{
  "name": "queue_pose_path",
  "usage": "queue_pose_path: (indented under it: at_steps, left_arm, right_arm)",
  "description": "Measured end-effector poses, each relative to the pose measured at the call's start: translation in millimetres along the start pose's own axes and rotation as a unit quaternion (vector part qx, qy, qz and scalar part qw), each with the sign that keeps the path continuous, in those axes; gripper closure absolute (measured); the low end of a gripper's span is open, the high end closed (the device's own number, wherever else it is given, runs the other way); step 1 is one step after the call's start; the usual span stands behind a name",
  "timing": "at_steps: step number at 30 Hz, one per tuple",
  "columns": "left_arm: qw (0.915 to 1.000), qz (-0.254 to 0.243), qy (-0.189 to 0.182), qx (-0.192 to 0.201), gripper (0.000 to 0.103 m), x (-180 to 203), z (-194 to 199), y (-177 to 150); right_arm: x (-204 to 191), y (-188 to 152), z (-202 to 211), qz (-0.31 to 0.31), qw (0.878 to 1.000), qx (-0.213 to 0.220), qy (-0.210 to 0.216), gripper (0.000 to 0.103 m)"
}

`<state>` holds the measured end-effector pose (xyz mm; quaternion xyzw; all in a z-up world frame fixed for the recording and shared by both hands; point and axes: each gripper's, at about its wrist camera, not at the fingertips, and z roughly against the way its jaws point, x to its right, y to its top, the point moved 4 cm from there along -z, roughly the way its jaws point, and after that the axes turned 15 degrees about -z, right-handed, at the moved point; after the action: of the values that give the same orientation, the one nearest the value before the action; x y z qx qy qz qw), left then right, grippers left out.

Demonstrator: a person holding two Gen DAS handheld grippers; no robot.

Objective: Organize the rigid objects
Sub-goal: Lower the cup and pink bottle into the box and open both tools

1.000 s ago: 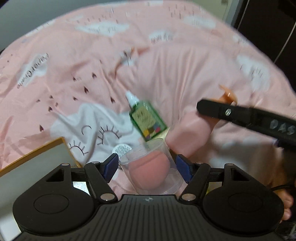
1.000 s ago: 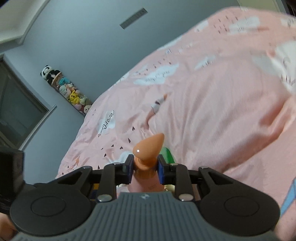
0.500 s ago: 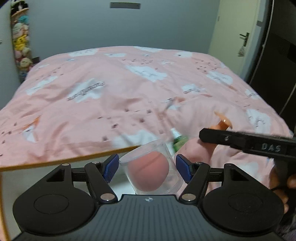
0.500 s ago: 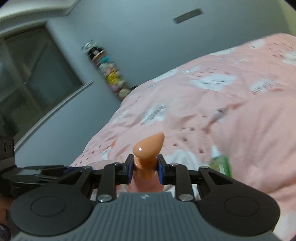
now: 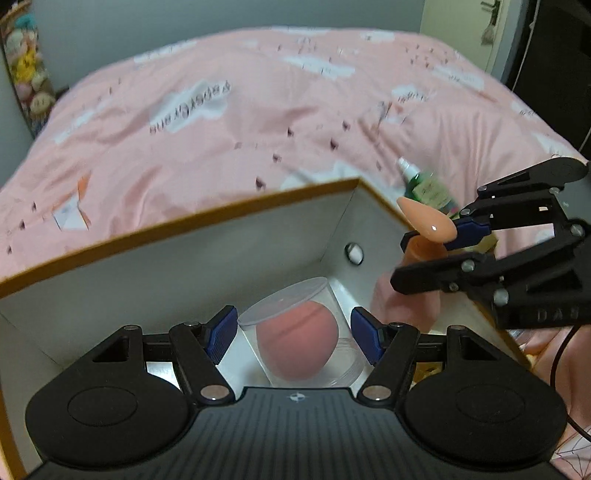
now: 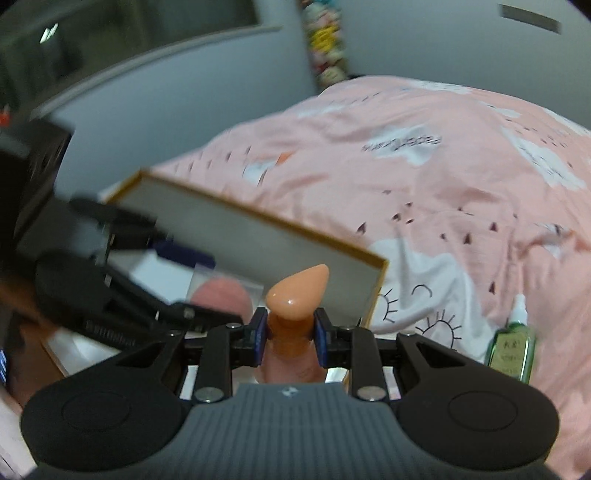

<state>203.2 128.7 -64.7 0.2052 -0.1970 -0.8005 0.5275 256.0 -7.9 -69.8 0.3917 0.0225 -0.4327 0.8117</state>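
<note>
While pink quilt [image 5: 258, 122] is spreading ahead to grey wall [image 5: 184, 26], left gripper [image 5: 294, 334] is standing open around cup [image 5: 299, 328] inside box [image 5: 177, 232]; right gripper [image 6: 290, 334] is clamping peach bottle [image 6: 295, 295].

Box [image 5: 207, 251] on bedspread [image 5: 229, 122], bottle [image 5: 428, 188] beyond its right wall
</note>
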Motion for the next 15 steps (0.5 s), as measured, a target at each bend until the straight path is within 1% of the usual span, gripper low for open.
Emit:
queue_pose_path:
  at_steps: [2, 5, 8, 10, 12, 14, 15]
  left_arm:
    - [0.9999, 0.004, -0.009, -0.01, 0.025, -0.6, -3.8, -2.2]
    - [0.9997, -0.003, -0.017, -0.018, 0.025, 2.8, -6.1, -1.8]
    - [0.9991, -0.012, 0.0, -0.04, 0.025, 5.2, -10.2, -0.8]
    - [0.9985, -0.006, 0.001, -0.054, 0.025, 2.5, -14.2, 0.4]
    - [0.9983, -0.001, -0.01, -0.057, 0.025, 0.3, -17.1, 1.5]
    - [0.9979, -0.008, -0.004, -0.064, 0.025, 1.8, -19.9, 1.9]
    - [0.9977, -0.011, -0.008, -0.066, 0.025, 3.1, -20.7, 2.2]
  right_arm:
    - [-1.7, -1.5, -8.9, 0.023, 1.0, -0.01, -0.004, 0.078]
    - [-4.7, 1.4, -15.6, 0.039, 0.999, -0.023, -0.002, 0.078]
    - [-7.9, 4.7, -20.4, 0.061, 0.997, -0.04, -0.005, 0.078]
    - [-9.6, 3.7, -21.7, 0.075, 0.996, -0.039, -0.011, 0.078]
    - [-8.1, 3.6, -23.6, 0.072, 0.996, -0.041, -0.013, 0.078]
    - [-5.6, 1.0, -30.2, 0.069, 0.996, -0.062, -0.019, 0.078]
    - [-6.2, -1.8, -31.4, 0.073, 0.995, -0.069, -0.02, 0.078]
